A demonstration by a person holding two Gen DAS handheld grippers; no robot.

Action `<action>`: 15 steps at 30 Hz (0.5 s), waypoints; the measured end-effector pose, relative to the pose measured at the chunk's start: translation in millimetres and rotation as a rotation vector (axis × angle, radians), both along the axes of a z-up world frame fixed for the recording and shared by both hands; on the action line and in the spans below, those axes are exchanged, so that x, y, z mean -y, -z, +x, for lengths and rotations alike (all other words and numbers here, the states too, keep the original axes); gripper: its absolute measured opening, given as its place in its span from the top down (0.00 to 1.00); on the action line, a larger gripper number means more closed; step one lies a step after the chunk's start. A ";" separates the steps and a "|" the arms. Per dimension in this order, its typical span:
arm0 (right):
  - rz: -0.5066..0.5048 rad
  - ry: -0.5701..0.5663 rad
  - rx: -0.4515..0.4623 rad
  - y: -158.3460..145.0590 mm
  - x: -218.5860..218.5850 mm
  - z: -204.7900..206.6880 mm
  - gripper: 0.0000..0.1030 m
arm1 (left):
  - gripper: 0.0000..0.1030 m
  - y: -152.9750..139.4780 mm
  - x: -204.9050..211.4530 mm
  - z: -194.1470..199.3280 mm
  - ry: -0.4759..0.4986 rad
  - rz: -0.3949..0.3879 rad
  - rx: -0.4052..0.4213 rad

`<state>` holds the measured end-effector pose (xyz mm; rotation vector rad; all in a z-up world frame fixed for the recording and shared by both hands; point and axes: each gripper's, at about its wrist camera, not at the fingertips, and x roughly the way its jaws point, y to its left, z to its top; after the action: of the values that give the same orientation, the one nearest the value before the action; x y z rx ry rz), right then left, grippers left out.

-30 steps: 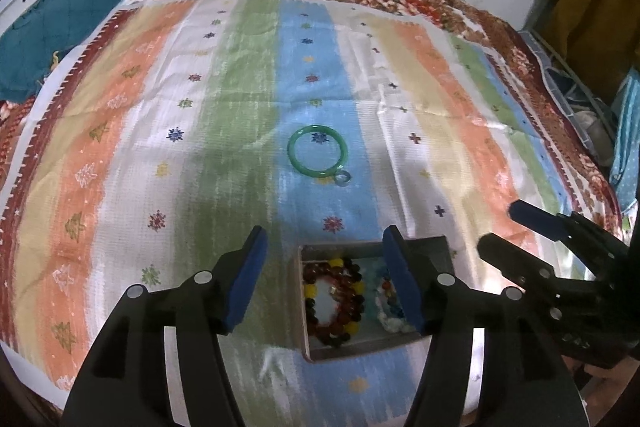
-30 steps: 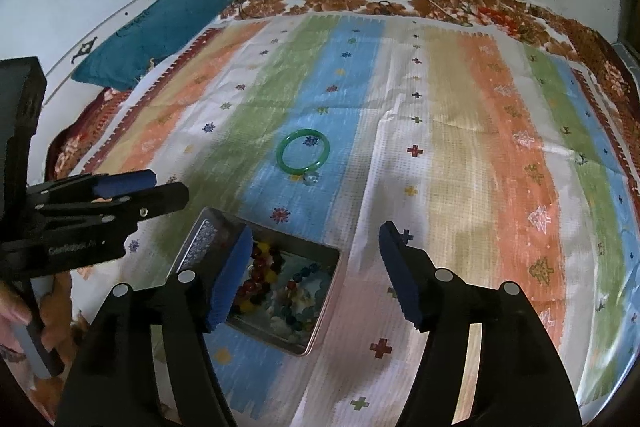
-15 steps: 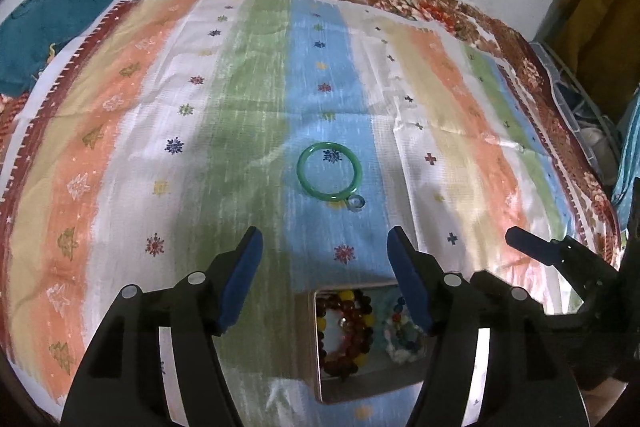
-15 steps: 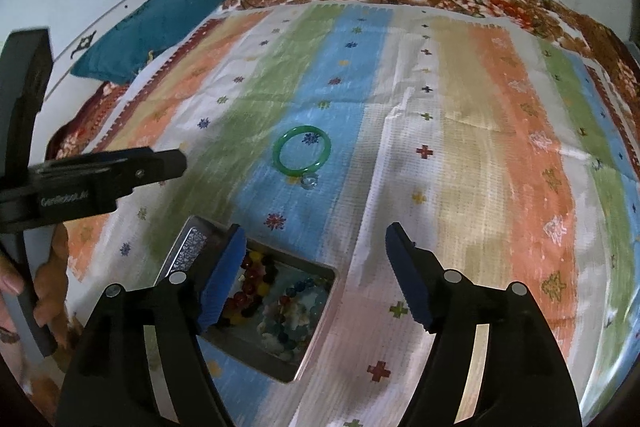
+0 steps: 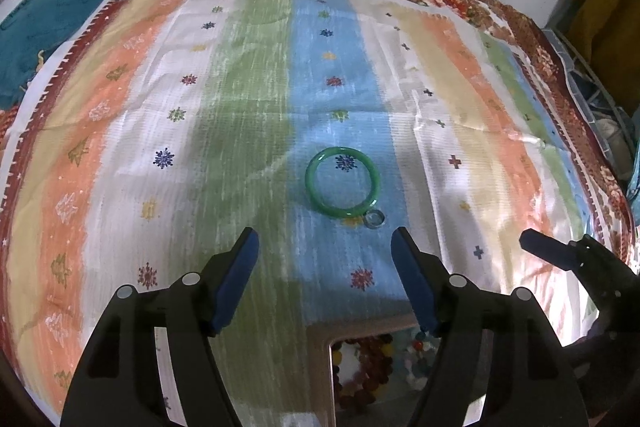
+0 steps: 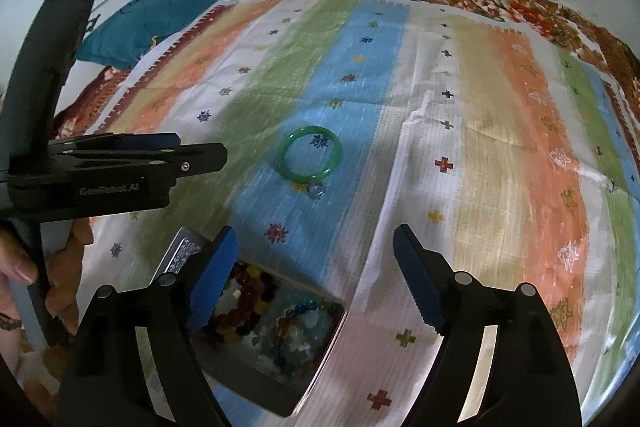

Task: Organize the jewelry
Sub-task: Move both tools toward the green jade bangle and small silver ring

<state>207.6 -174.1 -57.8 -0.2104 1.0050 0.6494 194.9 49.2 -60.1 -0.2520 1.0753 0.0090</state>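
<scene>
Both jaws are opening wide, empty: the left gripper (image 5: 324,247) has advanced beyond the bead-filled tin (image 6: 280,311) toward the green bangle (image 5: 342,188). A small ring (image 5: 375,218), possibly glass, touches the bangle's near edge. The right gripper (image 6: 316,247) hovers over the tin, suggesting a pickup next.

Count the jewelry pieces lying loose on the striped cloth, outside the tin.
2: a green bangle on the blue stripe, and a small clear ring touching its near edge. Beaded pieces lie inside the tin.
</scene>
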 end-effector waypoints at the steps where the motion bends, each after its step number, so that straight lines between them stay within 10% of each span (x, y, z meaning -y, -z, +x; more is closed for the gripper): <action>1: 0.000 -0.004 0.000 0.7 -1.0 2.2 0.22 | 0.33 1.8 -0.5 2.3 0.000 0.003 -0.004; 15: -0.014 -0.067 -0.036 12.9 -21.8 23.8 0.22 | 0.33 25.0 -1.5 34.3 0.033 0.028 -0.046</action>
<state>231.4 -152.3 -70.6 -0.2467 1.0408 0.7092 229.2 50.7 -85.2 -0.2101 1.1242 0.0003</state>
